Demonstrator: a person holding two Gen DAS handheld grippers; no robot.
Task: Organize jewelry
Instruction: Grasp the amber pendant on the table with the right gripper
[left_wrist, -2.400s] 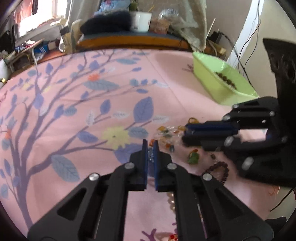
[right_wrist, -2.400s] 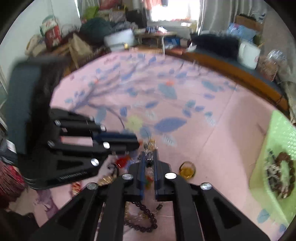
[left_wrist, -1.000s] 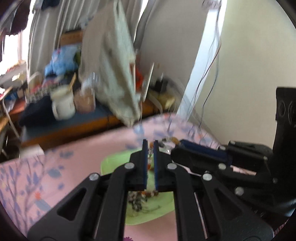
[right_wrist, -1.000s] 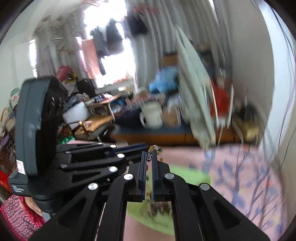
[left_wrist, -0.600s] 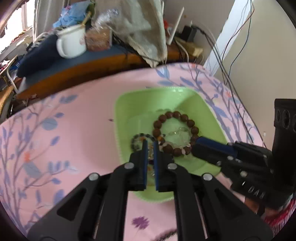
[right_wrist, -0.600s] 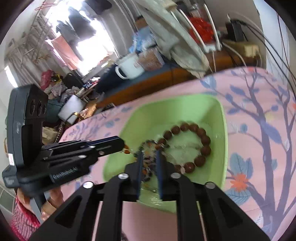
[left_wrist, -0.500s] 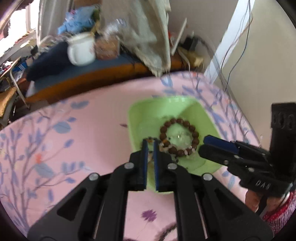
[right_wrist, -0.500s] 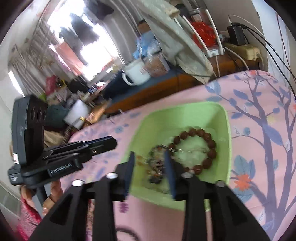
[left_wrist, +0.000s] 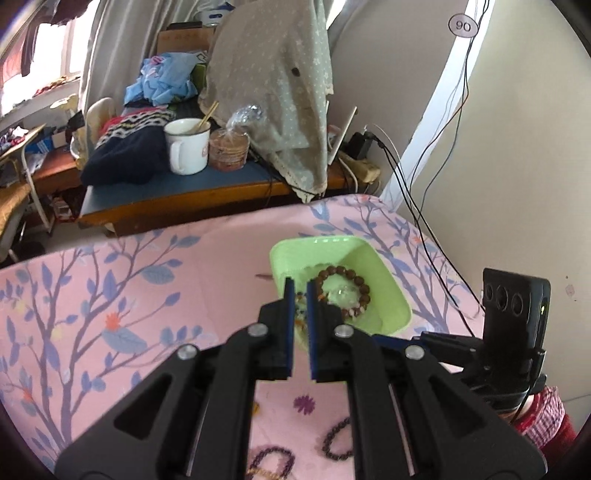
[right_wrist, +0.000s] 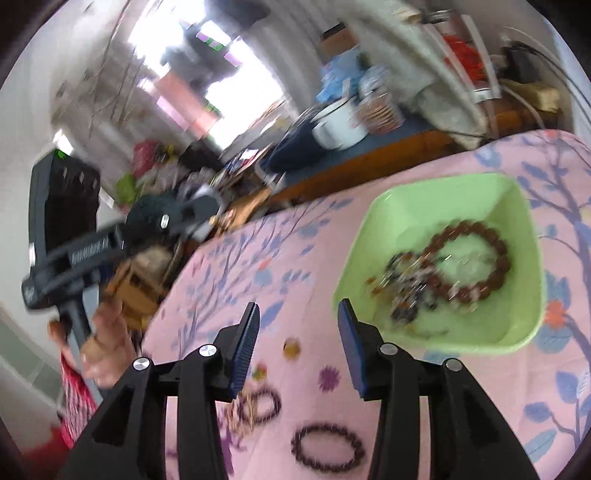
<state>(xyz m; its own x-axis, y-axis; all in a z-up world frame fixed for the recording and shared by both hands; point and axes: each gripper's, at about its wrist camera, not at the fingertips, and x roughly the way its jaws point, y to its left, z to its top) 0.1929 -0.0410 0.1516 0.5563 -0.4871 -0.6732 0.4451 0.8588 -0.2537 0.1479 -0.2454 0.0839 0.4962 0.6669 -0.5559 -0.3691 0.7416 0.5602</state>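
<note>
The right black two-finger gripper (right_wrist: 297, 341) is spread wide and empty above the pink floral cloth (right_wrist: 236, 266). The left black gripper (left_wrist: 300, 295) is parted only narrowly, nothing seen held between its jaws. A multicoloured beaded string (right_wrist: 402, 284) lies in the pale green plastic tray (right_wrist: 524, 280) beside a brown wooden bead bracelet (right_wrist: 476, 258). Dark bead bracelets (right_wrist: 327, 446) remain on the cloth; the next is best approached from above and pinched across its beads.

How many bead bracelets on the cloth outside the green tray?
2: dark bracelet nearest the camera; second bracelet just left of it, partly behind the right tongs. More may be hidden.
</note>
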